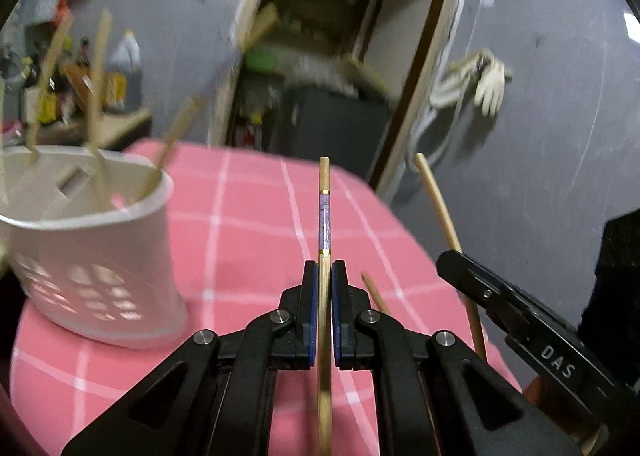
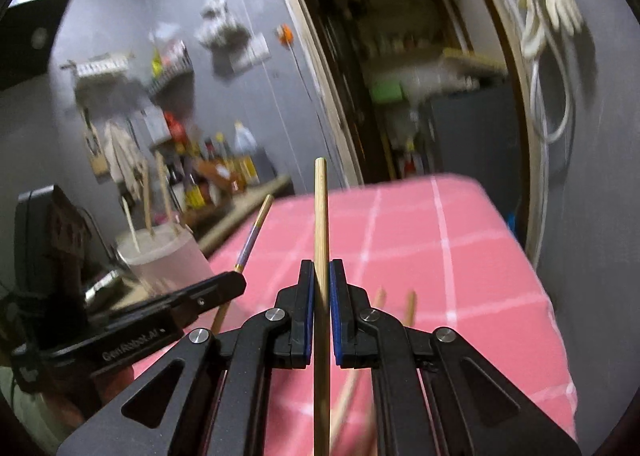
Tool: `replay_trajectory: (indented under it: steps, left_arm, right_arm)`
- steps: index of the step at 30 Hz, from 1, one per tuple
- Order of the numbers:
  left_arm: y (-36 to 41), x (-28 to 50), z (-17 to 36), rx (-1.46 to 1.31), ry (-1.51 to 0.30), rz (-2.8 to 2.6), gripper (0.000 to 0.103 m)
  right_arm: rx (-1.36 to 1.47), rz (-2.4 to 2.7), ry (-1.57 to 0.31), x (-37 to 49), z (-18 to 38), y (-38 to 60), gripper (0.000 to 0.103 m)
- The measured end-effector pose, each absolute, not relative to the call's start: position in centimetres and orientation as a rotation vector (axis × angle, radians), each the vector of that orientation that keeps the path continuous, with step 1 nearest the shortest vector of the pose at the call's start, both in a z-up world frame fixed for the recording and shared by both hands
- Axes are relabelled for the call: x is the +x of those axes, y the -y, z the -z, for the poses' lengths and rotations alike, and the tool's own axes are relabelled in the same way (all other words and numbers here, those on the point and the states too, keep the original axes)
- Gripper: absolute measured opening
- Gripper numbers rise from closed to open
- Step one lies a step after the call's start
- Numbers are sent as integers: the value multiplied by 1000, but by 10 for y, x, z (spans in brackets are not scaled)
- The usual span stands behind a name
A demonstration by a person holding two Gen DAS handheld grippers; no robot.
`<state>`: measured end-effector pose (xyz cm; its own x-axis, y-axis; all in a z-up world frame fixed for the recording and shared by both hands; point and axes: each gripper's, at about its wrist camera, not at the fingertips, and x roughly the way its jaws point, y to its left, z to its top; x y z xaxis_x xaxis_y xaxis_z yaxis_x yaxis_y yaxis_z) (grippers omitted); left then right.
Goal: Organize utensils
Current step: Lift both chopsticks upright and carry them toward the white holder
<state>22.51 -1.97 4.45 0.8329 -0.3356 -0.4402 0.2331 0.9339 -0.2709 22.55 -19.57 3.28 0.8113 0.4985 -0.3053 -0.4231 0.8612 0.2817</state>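
Both clamped and airborne over the table's [image 1: 248, 240] far edge: left gripper [image 1: 324, 276] pinching banded chopstick [image 1: 325, 215], right gripper [image 2: 321, 276] pinching plain chopstick [image 2: 321, 215] — light, stiff, slick, best gripped mid-shaft, white holder [image 1: 92, 256] near the left edge.

Two hand-held claws share one build: matte black linkage arms with triangular cut-outs, round silver pivot screws at each joint, and blue pads lining the inner faces of the black fingers. The left claw [image 1: 325, 276] is seen side-on from the right wrist camera, its body lettered "GenRobot.AI" in white. The right claw [image 2: 321, 276], seen from the left wrist camera, carries a white "DAS" marking on its black flank and a small screw near its tip.
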Motion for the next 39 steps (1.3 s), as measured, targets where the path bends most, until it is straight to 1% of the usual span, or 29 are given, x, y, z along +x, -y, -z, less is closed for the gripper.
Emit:
replay_trajectory:
  steps: [4, 8, 15, 25, 31, 39]
  left_arm:
    - [11, 202, -61, -219, -386, 273, 4]
    - [-8, 186, -77, -226, -290, 254, 4]
    - [-59, 177, -102, -257, -181, 213, 4]
    - [-153, 195, -140, -359, -20, 98, 4]
    - [-194, 211, -152, -389, 41, 40, 4]
    - [-218, 233, -143, -429, 88, -34, 4]
  right_arm:
    - [209, -524, -252, 214, -46, 177, 5]
    - [235, -568, -161, 209, -59, 162, 5]
    - [298, -664, -66, 216, -88, 132, 5]
    - [410, -767, -62, 252, -114, 87, 6]
    - [433, -761, 34, 264, -119, 70, 6]
    - [412, -727, 160, 270, -113, 59, 6]
